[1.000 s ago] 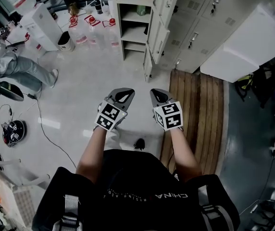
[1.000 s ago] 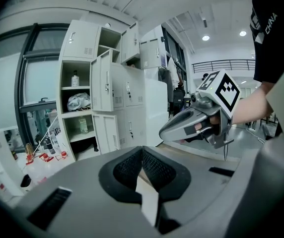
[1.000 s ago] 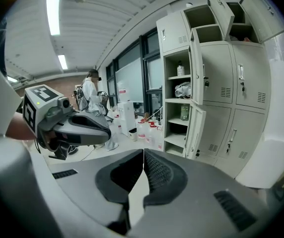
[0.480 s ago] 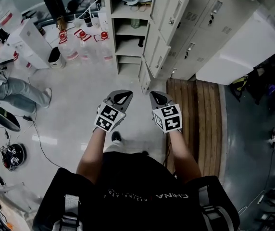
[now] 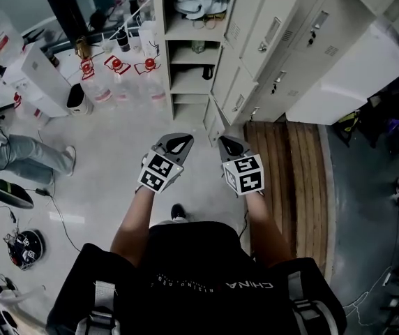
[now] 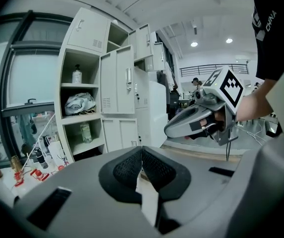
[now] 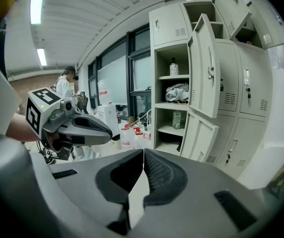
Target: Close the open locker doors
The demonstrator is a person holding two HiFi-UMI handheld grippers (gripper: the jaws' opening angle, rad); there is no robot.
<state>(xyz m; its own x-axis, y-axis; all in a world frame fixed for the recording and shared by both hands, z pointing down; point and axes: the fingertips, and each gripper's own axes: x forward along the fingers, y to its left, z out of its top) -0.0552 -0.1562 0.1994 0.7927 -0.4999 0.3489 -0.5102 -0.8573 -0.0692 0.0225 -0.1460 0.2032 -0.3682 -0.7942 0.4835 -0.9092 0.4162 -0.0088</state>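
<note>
A person's legs [image 5: 28, 158] are seen at the far left on the pale floor [image 5: 109, 145]. The left gripper [image 5: 177, 140] is held out ahead on a bare, extended forearm and tipped slightly downward, its jaws pressed together on nothing. Just beside it, the right gripper [image 5: 229, 144] is held parallel, likewise closed tight and empty. Both are pointed toward the lockers [image 5: 325, 40], well apart from them. The open locker doors [image 5: 264, 28] are swung outward right of the exposed shelves [image 5: 189, 51].
</note>
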